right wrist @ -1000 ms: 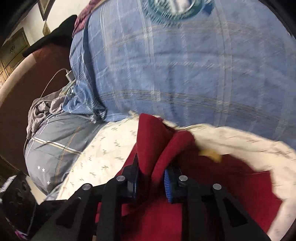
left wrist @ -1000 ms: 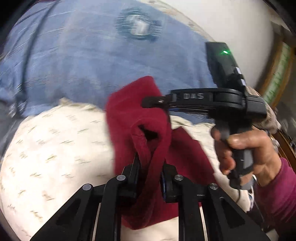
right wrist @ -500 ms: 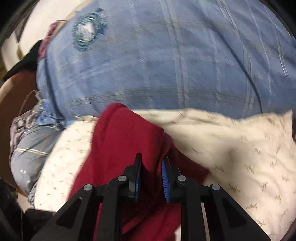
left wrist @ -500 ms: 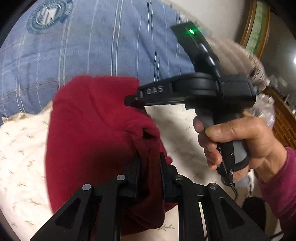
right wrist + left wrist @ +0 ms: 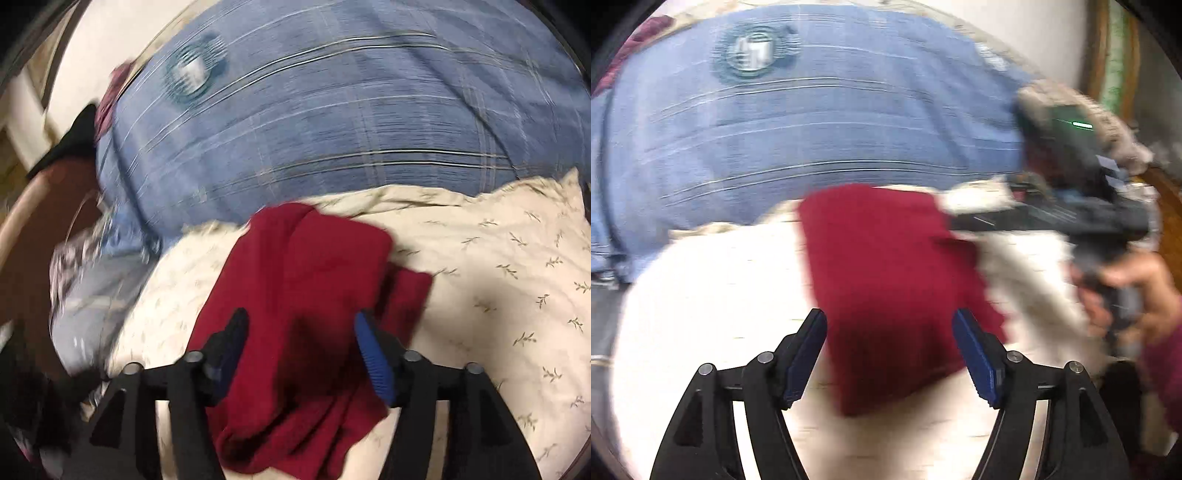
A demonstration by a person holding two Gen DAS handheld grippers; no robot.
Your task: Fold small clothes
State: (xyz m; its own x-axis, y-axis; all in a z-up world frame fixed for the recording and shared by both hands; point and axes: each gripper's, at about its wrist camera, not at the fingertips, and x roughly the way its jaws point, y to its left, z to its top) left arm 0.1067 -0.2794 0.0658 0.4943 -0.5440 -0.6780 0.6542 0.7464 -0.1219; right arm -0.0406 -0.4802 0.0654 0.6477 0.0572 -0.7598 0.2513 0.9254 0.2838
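Note:
A small dark red garment (image 5: 890,280) lies folded on a cream pillow (image 5: 713,295) with a leaf print. In the left wrist view my left gripper (image 5: 889,332) hovers at its near edge, jaws opening wide, blue pads clear of the cloth. The right gripper's body (image 5: 1071,206) shows blurred at the right edge, held by a hand (image 5: 1137,291). In the right wrist view the red garment (image 5: 306,295) lies folded over itself on the pillow (image 5: 498,273). My right gripper (image 5: 301,336) stands over it, jaws opening, pads off the fabric.
A large blue plaid cushion (image 5: 812,122) with a round badge lies just behind the pillow. Grey and striped bedding (image 5: 88,295) is bunched at the left in the right wrist view. A wooden frame (image 5: 1108,59) and white wall stand at the far right.
Both grippers were shut on the red garment and have let go. Their jaws now stand wide and the garment has dropped folded onto the pillow. Both views are blurred by motion.

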